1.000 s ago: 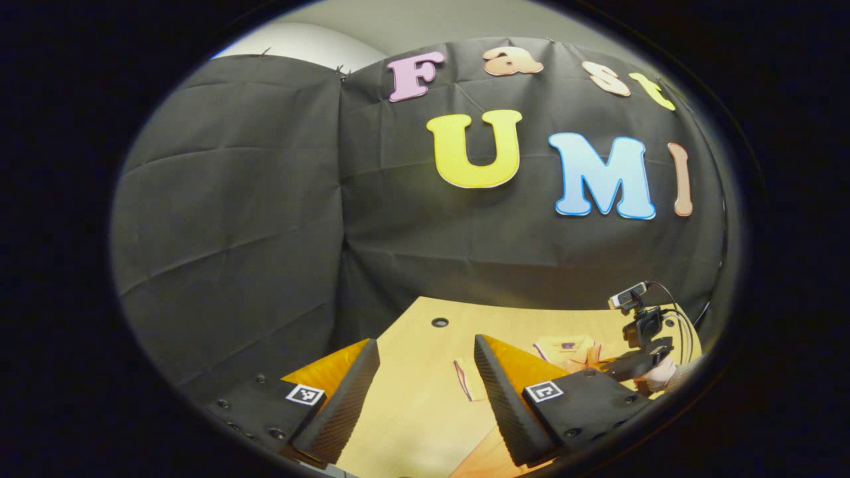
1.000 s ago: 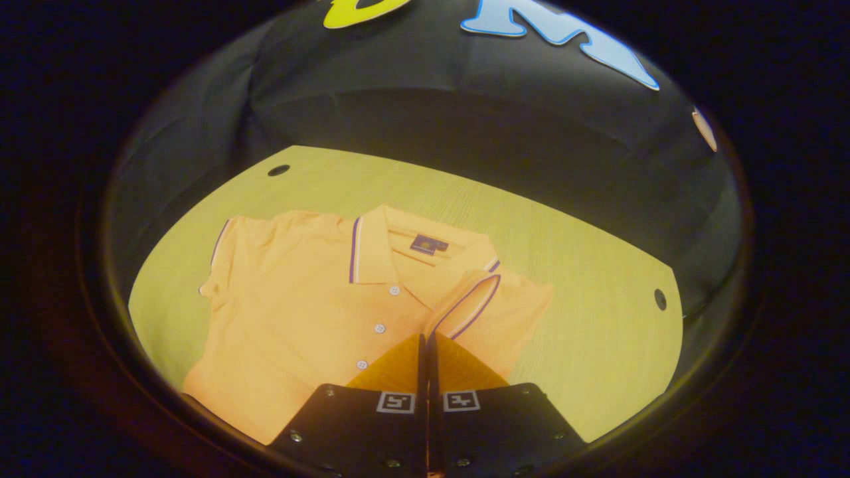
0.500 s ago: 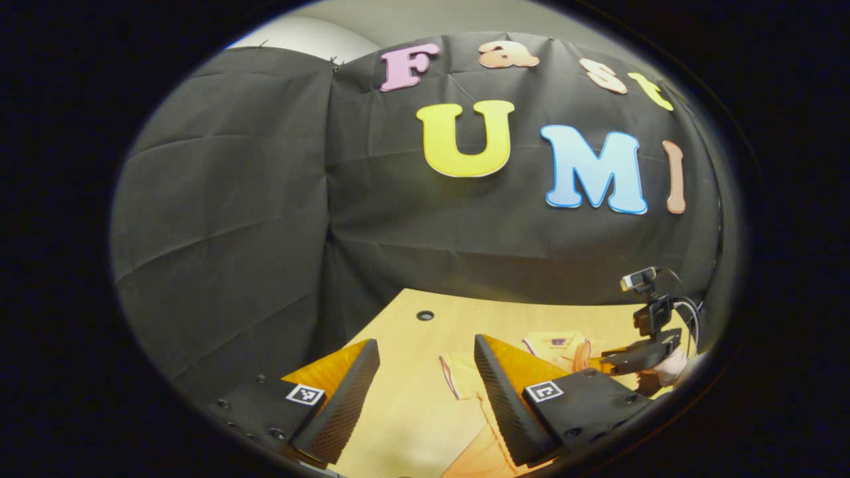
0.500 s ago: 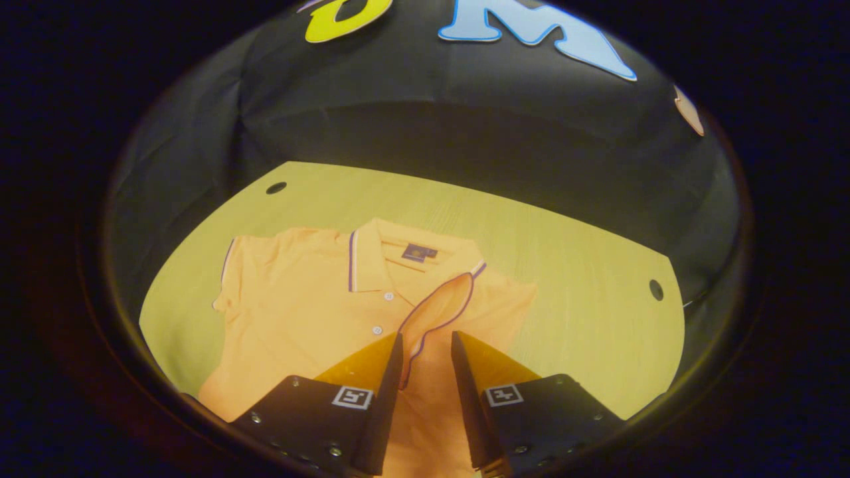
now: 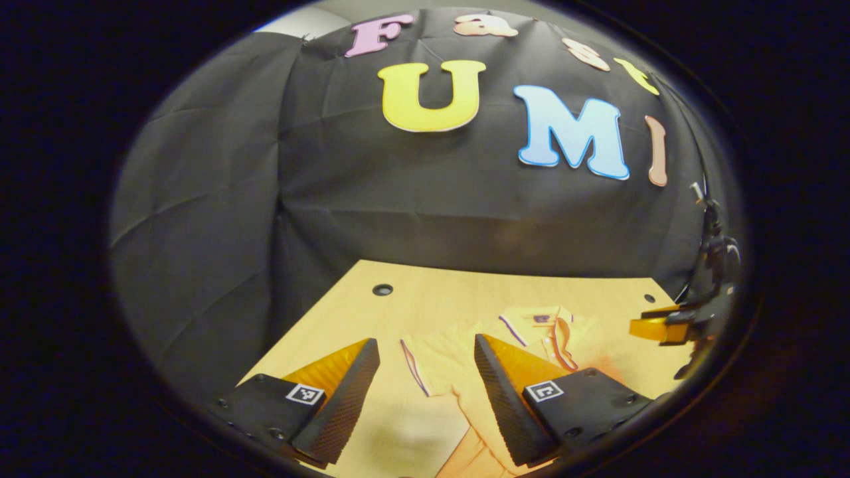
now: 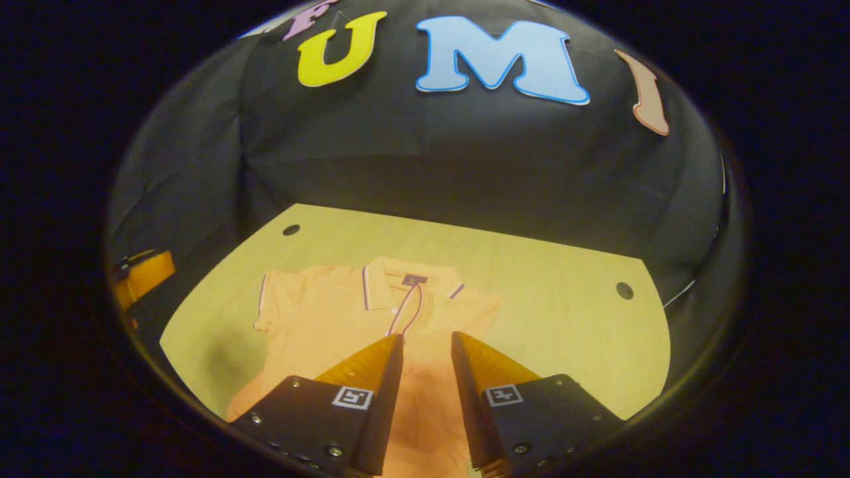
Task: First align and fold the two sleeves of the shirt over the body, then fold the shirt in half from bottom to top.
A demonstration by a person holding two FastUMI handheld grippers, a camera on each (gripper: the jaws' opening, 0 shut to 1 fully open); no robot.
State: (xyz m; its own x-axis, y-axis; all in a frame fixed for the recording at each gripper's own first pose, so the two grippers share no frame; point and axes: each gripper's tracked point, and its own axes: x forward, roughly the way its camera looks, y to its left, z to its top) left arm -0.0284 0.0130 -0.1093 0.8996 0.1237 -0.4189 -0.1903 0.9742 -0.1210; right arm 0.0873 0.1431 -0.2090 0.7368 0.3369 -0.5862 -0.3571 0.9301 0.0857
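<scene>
An orange polo shirt (image 6: 332,325) with striped collar lies flat, front up, on the wooden table (image 6: 531,279). Its right sleeve (image 6: 406,312) is folded over the chest beside the buttons. The left sleeve (image 6: 272,309) is spread out to the side. My right gripper (image 6: 426,345) hovers open above the shirt's body, holding nothing. In the left gripper view my left gripper (image 5: 425,342) stands open above the shirt (image 5: 458,358), over its left sleeve cuff (image 5: 415,365), not touching it. The right gripper (image 5: 647,328) shows far right there; the left gripper (image 6: 143,275) shows at the left edge.
The table (image 5: 431,299) has round holes near its far corners (image 6: 291,230) (image 6: 624,290). Black cloth walls close it in at the back and sides. Bare wood lies to the right of the shirt.
My right gripper opened, released the right sleeve, which settled folded on the chest, and drew back upward. My left gripper stayed open and tipped down toward the shirt's left sleeve.
</scene>
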